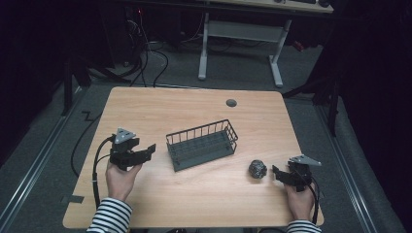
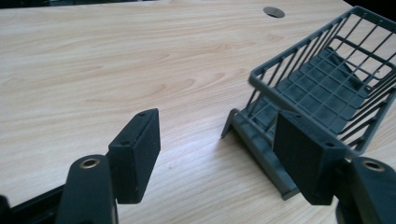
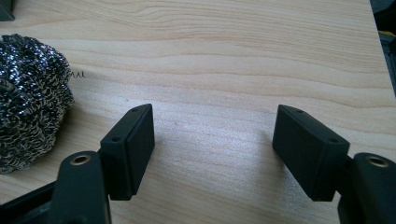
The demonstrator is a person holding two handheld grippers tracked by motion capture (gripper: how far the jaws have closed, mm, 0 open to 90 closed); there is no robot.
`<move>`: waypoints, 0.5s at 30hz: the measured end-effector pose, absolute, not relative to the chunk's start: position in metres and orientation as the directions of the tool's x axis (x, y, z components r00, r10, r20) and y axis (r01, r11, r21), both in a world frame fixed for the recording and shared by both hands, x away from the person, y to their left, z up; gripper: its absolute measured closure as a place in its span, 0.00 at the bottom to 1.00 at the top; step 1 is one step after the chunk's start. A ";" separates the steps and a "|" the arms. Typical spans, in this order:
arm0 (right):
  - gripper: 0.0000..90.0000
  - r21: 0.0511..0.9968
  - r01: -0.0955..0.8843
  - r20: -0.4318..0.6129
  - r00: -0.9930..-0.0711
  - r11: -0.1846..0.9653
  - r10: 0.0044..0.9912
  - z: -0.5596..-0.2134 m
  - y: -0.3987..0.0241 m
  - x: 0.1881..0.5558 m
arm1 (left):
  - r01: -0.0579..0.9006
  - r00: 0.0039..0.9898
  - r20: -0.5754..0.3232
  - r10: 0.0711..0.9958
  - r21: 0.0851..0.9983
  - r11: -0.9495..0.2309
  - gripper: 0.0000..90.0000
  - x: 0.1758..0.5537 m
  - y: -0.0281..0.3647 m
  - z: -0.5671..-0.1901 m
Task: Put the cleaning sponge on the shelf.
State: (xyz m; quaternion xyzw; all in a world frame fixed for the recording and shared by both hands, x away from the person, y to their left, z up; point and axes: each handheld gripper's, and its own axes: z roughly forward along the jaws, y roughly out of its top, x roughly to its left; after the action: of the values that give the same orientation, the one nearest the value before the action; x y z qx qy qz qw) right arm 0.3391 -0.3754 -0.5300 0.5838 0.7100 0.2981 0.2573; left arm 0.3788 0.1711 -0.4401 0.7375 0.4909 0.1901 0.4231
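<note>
A dark grey wire basket (image 1: 199, 132) stands empty in the middle of the wooden table (image 1: 160, 107). My left gripper (image 1: 148, 150) is held just left of it, pointing at its near left corner; in the left gripper view the basket (image 2: 289, 51) rises beyond the right jaw, and the left gripper (image 2: 217, 140) is open with only bare wood between the jaws. A ball of steel wool (image 1: 257, 169) lies right of the basket. My right gripper (image 1: 275, 171) rests just right of the ball, open, with the steel wool (image 3: 28, 102) outside its left jaw in the right gripper view.
A round cable hole (image 1: 231, 103) sits near the table's far edge. Beyond the table stands a white desk frame (image 1: 240, 31), with cables on the dark floor (image 1: 145, 63). The table's right edge is close to my right hand (image 1: 301, 201).
</note>
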 end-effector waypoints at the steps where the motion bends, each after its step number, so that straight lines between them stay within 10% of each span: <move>1: 0.33 0.724 0.676 -0.017 -0.186 0.140 0.982 -0.530 -0.375 0.339 | 0.564 0.437 -0.138 0.889 0.812 -0.151 0.36 0.377 0.174 -0.442; 15: 0.33 0.724 0.676 -0.017 -0.186 0.140 0.982 -0.530 -0.375 0.339 | 0.594 0.355 -0.177 0.918 0.801 -0.076 0.36 0.363 0.203 -0.463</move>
State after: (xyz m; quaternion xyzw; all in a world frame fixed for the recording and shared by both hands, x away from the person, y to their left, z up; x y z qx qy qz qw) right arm 0.3391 -0.3753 -0.5300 0.5839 0.7099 0.2981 0.2574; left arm 0.3633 0.2033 -0.4632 0.7077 0.5341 0.1923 0.4206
